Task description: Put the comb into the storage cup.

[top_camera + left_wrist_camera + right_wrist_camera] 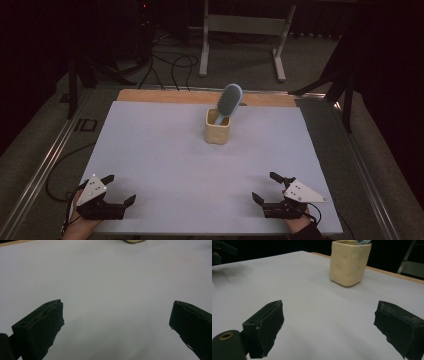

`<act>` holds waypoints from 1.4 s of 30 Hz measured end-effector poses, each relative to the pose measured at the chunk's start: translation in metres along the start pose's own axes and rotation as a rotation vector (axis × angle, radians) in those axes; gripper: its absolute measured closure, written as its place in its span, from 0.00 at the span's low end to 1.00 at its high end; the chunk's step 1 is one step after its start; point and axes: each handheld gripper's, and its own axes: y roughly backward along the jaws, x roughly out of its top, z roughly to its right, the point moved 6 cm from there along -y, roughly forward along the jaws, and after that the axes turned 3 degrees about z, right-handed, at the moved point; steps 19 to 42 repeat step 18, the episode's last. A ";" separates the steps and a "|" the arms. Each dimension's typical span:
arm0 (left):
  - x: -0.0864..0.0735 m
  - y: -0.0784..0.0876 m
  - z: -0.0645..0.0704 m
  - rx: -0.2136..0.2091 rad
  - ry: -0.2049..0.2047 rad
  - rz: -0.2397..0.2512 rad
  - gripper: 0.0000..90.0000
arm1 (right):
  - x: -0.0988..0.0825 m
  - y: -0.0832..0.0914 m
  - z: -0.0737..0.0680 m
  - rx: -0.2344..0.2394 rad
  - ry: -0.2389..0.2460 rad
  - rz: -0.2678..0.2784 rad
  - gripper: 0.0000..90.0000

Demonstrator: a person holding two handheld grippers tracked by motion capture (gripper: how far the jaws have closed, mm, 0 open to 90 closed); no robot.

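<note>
While both hands wait at the near edge in the high view, the left gripper (121,189) and right gripper (264,186) sit with jaws spread wide, grasping nothing. Well beyond them, mid-worktop (150,150), a blue hairbrush (229,100) stands handle-down in a cream cup (217,127), tilted to the right. Over to the left gripper view: jaws released, bare white sheet ahead, the cup's base (133,241) just peeking in at the top edge. Right gripper view now: jaws apart, the dimpled cup (349,262) closer, up and to the right. Looks like the opening step, nothing reached yet. Next move likely calls for a long forward reach toward the brush head.
</note>
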 end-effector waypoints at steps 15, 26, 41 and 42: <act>-0.001 -0.004 0.004 -0.019 -0.004 0.002 0.00 | -0.001 -0.001 0.000 -0.003 -0.001 -0.005 0.10; -0.001 -0.003 0.003 -0.020 -0.004 0.003 0.00 | -0.001 0.000 0.001 -0.004 -0.001 -0.006 0.10; -0.001 -0.003 0.003 -0.020 -0.004 0.003 0.00 | -0.001 0.000 0.001 -0.004 -0.001 -0.006 0.10; -0.001 -0.003 0.003 -0.020 -0.004 0.003 0.00 | -0.001 0.000 0.001 -0.004 -0.001 -0.006 0.10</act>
